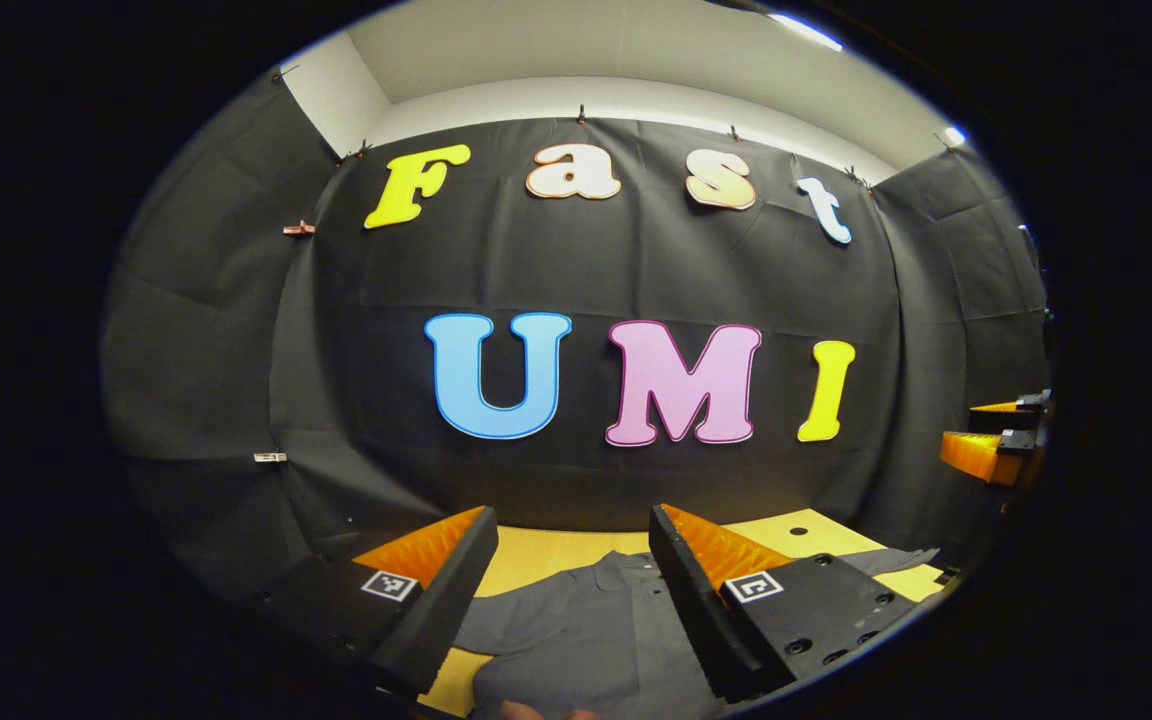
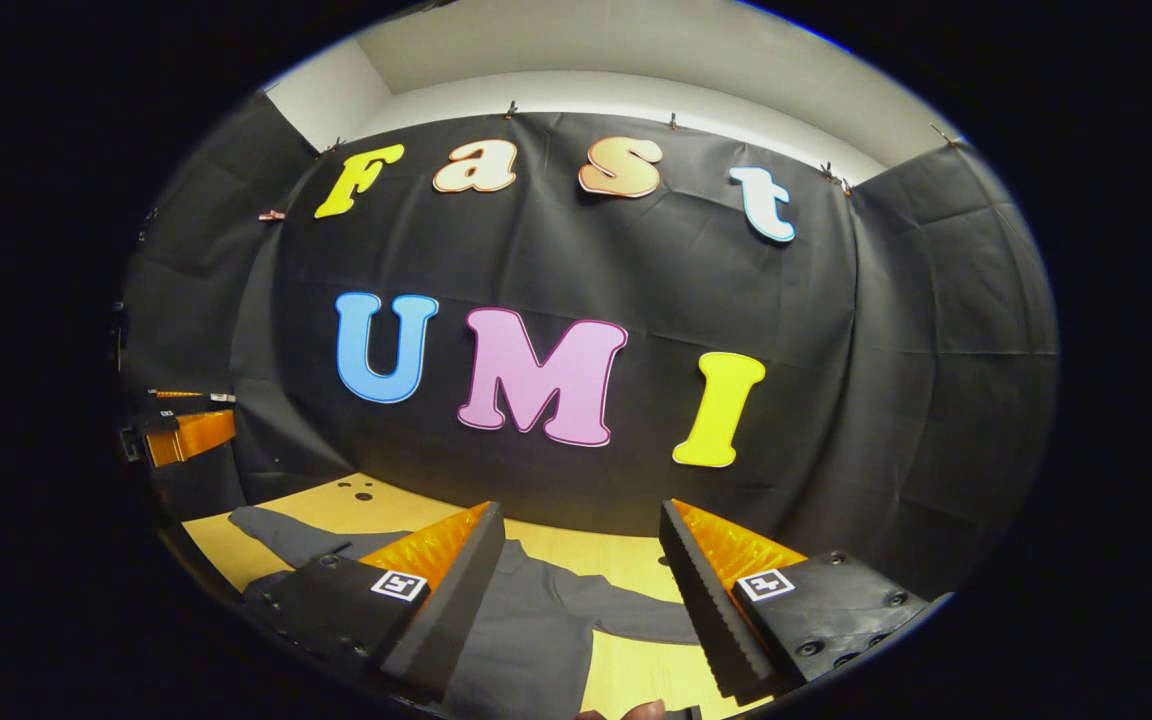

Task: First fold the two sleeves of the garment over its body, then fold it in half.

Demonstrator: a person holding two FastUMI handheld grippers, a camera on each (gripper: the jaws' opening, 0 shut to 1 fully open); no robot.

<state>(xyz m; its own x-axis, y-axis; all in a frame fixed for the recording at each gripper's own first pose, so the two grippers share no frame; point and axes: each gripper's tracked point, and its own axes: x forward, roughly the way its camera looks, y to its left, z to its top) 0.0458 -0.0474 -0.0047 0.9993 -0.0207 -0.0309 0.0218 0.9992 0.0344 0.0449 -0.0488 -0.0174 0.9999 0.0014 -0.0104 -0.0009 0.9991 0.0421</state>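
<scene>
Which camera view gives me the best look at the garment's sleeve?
The right gripper view: a sleeve of the grey garment lies stretched out flat on the table. The left gripper view shows mostly the collar and buttoned front, with a sleeve end at far right.

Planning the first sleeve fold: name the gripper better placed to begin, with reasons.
Right, tentatively. The right gripper is open above the garment with a spread sleeve between its fingers. The left gripper, also open, faces the collar.

A dark grey, collared, buttoned cloth garment (image 1: 576,630) was laid flat on the yellow wooden tabletop (image 1: 556,548), one sleeve (image 2: 281,535) stretched sideways, unfolded.
</scene>
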